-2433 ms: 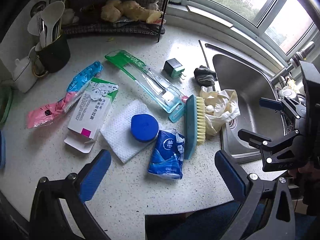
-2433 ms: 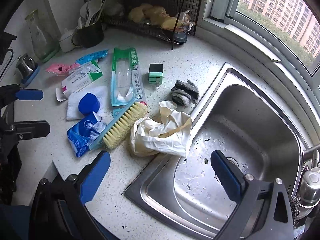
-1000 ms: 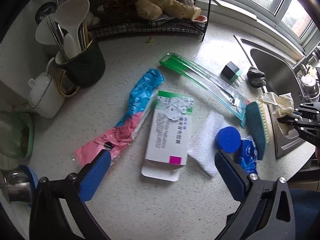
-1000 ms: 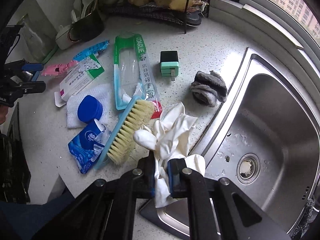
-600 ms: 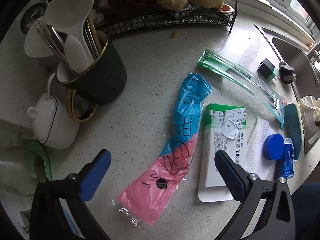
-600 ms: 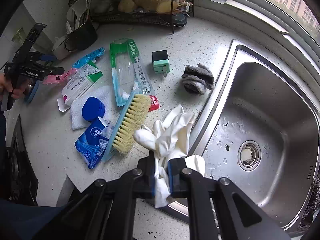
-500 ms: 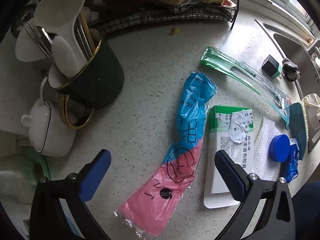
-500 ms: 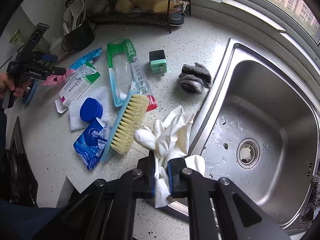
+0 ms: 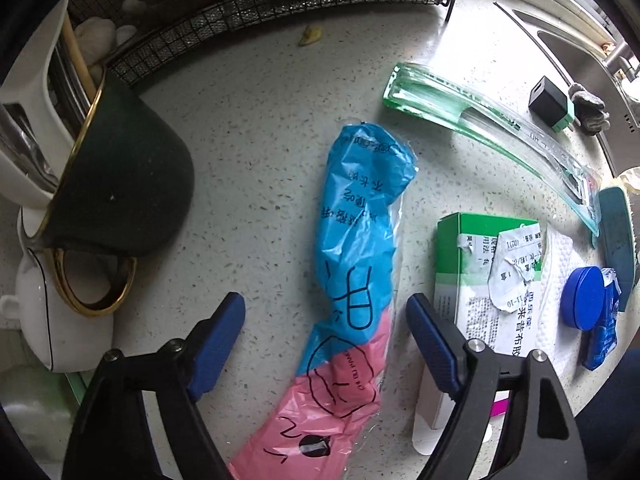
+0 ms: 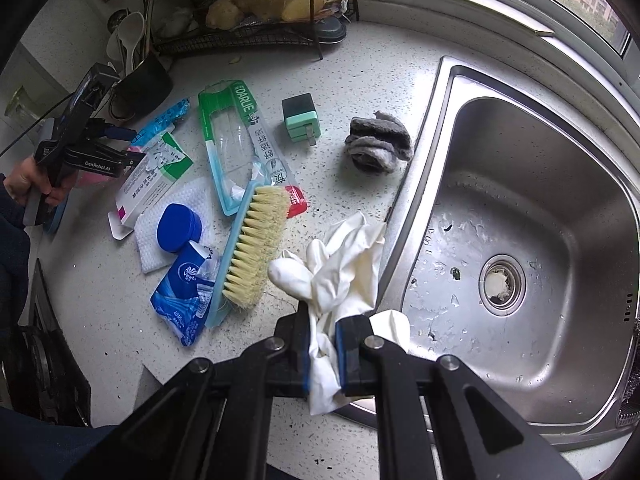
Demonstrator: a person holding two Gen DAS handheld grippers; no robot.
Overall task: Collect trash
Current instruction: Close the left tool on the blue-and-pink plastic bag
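1. Step in hand: left claw (image 9: 324,332) closing astride blue-and-pink wrapper (image 9: 356,264), flat on counter (image 9: 248,120), pads not yet touching.
2. Right claw (image 10: 322,344) clamped on white glove (image 10: 344,268), beside sink (image 10: 532,184).
3. Next, probably: finish pinch, lift wrapper.

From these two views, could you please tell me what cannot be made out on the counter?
- Pink end of the wrapper: left wrist view, cut off by the bottom edge between the closing left tongs.
- Medicine box: its lower end hidden behind a tong finger.
- Glove: right wrist view, its middle hidden inside the shut right tongs.
- Wrapper print: too small and crumpled to read.
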